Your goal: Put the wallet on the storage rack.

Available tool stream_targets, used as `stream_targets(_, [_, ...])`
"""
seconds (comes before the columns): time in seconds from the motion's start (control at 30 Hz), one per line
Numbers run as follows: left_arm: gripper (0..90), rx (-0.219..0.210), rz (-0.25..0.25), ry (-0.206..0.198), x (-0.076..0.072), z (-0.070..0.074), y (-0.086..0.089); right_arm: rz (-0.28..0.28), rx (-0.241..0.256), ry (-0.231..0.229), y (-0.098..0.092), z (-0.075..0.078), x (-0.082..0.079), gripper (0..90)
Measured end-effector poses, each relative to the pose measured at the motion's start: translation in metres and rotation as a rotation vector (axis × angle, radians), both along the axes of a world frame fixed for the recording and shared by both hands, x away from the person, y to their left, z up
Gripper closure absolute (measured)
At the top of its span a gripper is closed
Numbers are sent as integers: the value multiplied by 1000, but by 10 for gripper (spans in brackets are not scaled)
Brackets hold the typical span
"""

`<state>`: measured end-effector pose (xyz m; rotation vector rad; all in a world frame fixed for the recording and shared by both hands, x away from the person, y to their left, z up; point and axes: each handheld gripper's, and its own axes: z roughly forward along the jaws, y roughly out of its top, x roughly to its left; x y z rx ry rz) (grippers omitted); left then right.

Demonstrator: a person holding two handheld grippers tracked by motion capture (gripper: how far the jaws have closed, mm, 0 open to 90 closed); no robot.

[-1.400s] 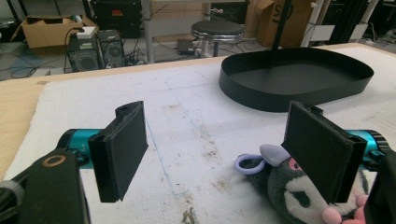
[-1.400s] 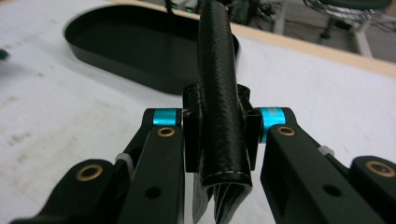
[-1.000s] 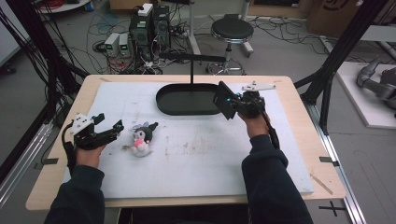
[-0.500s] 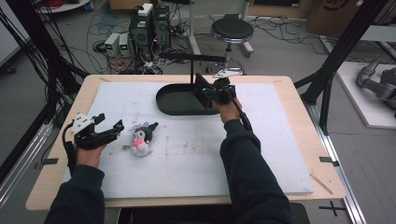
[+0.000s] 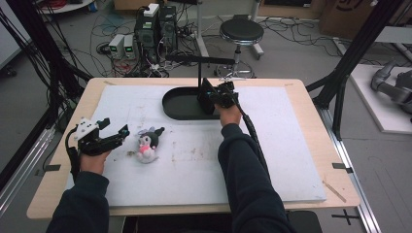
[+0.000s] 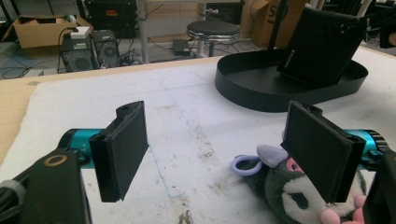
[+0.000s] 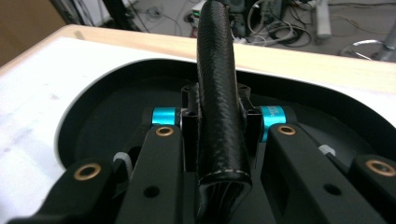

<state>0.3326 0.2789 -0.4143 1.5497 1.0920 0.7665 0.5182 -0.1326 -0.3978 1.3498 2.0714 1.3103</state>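
1. Black strap (image 7: 219, 93): pinched between the pads of the right hand-held gripper (image 7: 218, 122), above the black tray (image 5: 180, 104) at the counter's (image 5: 301, 160) far middle; long axis running upright, away along the jaws.
2. Plush toy (image 5: 147, 144): lying on the white mat (image 5: 204, 160), head toward the tray, long axis roughly near-to-far.
3. Left hand-held gripper (image 5: 115, 135): spread wide, holding nothing, just left of the toy.

Plush toy (image 6: 299, 196) cut off; claw-hidden
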Motion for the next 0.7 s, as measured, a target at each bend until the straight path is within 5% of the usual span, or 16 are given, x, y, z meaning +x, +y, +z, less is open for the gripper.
stream_targets(0.1, [218,-6,3,1,0,-1,1,-31,-10,6,-6,-1,2,758])
stream_targets(0.27, [218,-3,4,3,0,-1,1,-76,-132,-7,-18,1,4,618])
stream_targets(0.4, [218,0,1,5,0,-1,0,-123,-186,24,-27,0,6,595])
stream_targets(0.57, [219,4,0,7,0,-1,0,-126,-178,76,-33,-5,9,604])
stream_targets(0.63, [219,4,0,7,0,-1,0,-61,-142,128,-31,-12,13,524])
stream_targets(0.7, [219,1,3,5,0,-1,0,-54,-198,133,-27,-15,12,393])
